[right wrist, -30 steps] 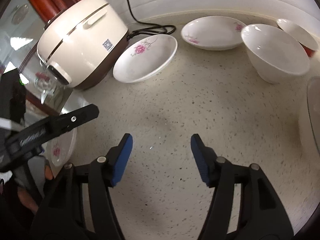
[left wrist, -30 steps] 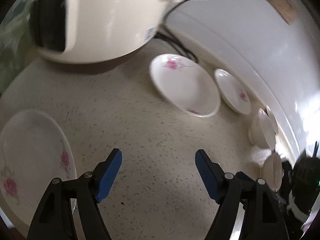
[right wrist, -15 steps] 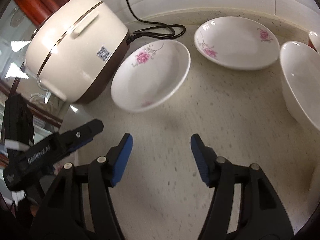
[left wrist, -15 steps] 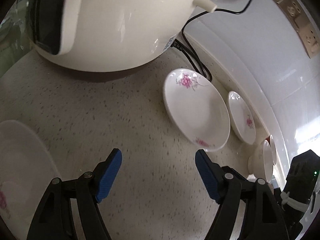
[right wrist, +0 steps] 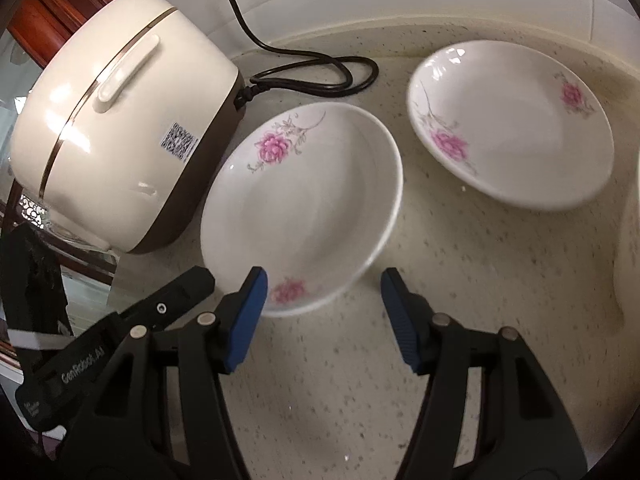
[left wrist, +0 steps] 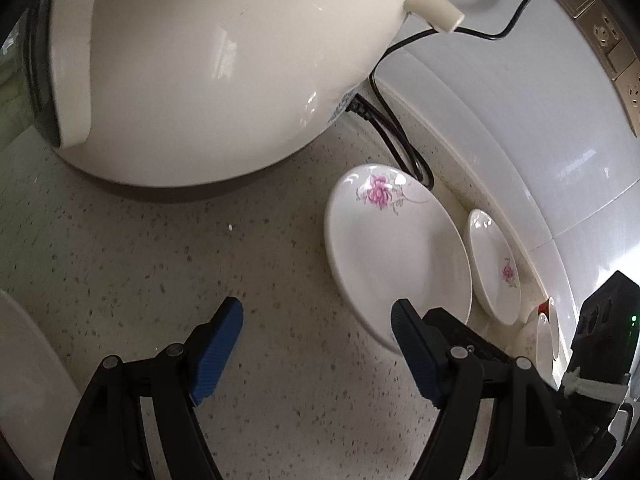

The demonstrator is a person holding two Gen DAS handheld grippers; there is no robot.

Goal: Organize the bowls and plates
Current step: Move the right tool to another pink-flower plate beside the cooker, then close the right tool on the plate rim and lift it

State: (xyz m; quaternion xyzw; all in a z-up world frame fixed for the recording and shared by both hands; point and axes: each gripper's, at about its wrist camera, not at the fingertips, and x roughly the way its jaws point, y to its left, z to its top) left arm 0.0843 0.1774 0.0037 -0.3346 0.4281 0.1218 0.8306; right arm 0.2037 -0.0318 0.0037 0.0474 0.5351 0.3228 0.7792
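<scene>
Now both the left gripper (left wrist: 316, 320) and right gripper (right wrist: 322, 290) gape empty over bare counter (right wrist: 360, 380), beside the near plate's (right wrist: 304, 208) rim.

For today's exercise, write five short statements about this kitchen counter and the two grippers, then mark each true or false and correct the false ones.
1. The right gripper is open, with nothing clamped between its pads. True.
2. The rice cooker has its lid standing open. False: the lid is shut.
3. The nearer flowered plate sits beside the rice cooker. True.
4. The two flowered plates are stacked one on the other. False: the farther plate lies apart, on the bare counter.
5. The left gripper holds a plate. False: it is open over the counter and holds nothing.
</scene>
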